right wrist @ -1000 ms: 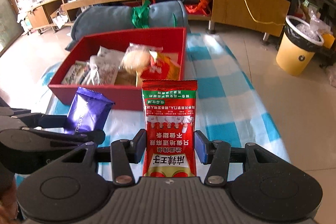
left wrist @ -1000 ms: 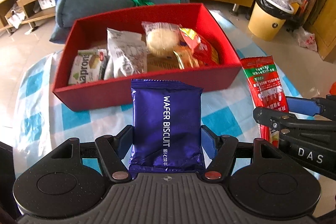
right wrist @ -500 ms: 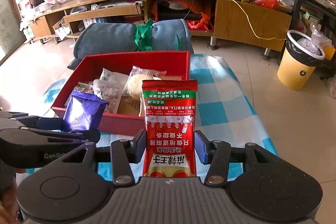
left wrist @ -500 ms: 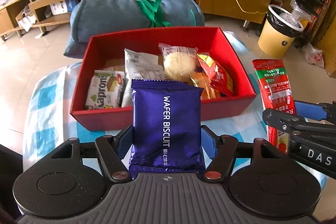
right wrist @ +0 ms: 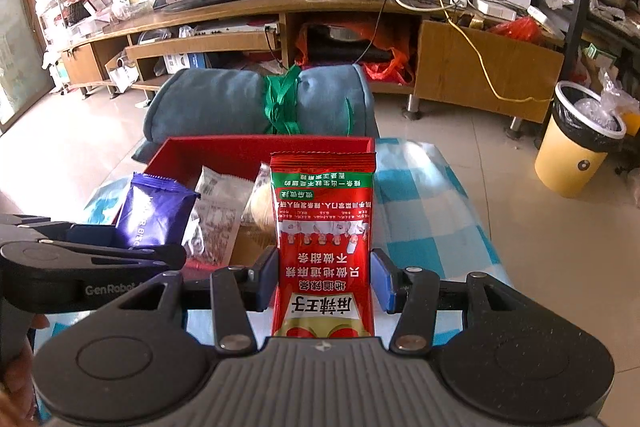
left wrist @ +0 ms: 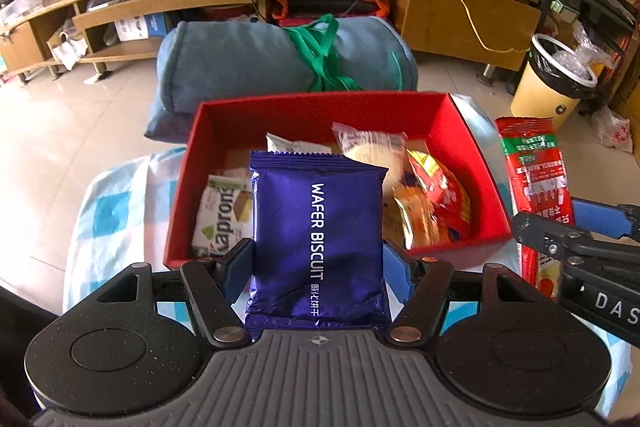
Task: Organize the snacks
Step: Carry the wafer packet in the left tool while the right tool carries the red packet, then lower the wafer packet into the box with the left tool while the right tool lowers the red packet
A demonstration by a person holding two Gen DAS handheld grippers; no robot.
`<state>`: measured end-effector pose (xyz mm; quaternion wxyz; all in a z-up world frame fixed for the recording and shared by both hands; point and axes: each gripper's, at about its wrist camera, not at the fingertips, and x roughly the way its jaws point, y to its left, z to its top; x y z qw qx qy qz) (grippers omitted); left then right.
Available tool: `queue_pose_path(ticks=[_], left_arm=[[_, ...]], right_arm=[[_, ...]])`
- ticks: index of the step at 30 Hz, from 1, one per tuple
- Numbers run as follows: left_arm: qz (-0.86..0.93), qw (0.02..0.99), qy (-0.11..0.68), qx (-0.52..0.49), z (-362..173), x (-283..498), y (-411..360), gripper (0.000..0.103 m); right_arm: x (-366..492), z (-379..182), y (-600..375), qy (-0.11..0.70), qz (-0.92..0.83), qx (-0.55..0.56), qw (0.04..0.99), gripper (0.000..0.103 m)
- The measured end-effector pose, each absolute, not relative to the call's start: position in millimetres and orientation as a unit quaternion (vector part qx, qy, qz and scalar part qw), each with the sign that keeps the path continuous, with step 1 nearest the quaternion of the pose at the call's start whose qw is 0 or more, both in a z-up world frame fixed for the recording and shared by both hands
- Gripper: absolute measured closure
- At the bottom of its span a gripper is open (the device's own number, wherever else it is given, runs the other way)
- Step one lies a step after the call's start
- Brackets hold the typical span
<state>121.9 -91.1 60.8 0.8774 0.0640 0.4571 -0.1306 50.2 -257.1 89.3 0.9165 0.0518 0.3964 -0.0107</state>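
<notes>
A: Status on the left tool (left wrist: 318, 267)?

B: Clamped on the purple wafer biscuit pack (left wrist: 318, 239), both pads pressed on its side edges. Pack stands upright, label toward the camera, held in the air just short of the near wall of the red box (left wrist: 486, 179), at about 6 o'clock of it. Gripped low on the sides, I'd say so the top end can go in first.

A: Right tool (right wrist: 324, 275)?

B: Closed on the red spicy-strip sachet (right wrist: 324, 239), same side-edge pinch, sachet upright. In the right wrist view it sits toward the box's 5 o'clock corner. Print reads upside down there, so it's held by what is the printed top.

A: What's in the box?

B: Kaprons wafer pack (left wrist: 222, 215) at 8 o'clock, a white pack (right wrist: 218, 217) behind it, a clear-wrapped round bun (left wrist: 374, 155) near centre, red-and-yellow chip bags (left wrist: 434, 203) at 3 to 4 o'clock. Far half looks free; that's probably the reason both packs are carried high, to clear the wall and the pile.

A: Support surface?

B: Counter (right wrist: 420, 223) with a blue-white check cloth; box stands on it. Neither held pack touches box or cloth.

A: Risk?

B: The tools are close together; I'd drop one pack at a time.
</notes>
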Motion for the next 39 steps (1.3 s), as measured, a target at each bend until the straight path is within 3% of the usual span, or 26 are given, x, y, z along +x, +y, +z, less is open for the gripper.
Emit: queue_pose_path(ticks=[39], left_arm=[[-0.09,0.892,0.437,0.073,65.5,183.8,-92.2,0.029]], right_arm=[[124.3,92.5,-247.8,0.376,-0.003,0.05,0.925,0.059]])
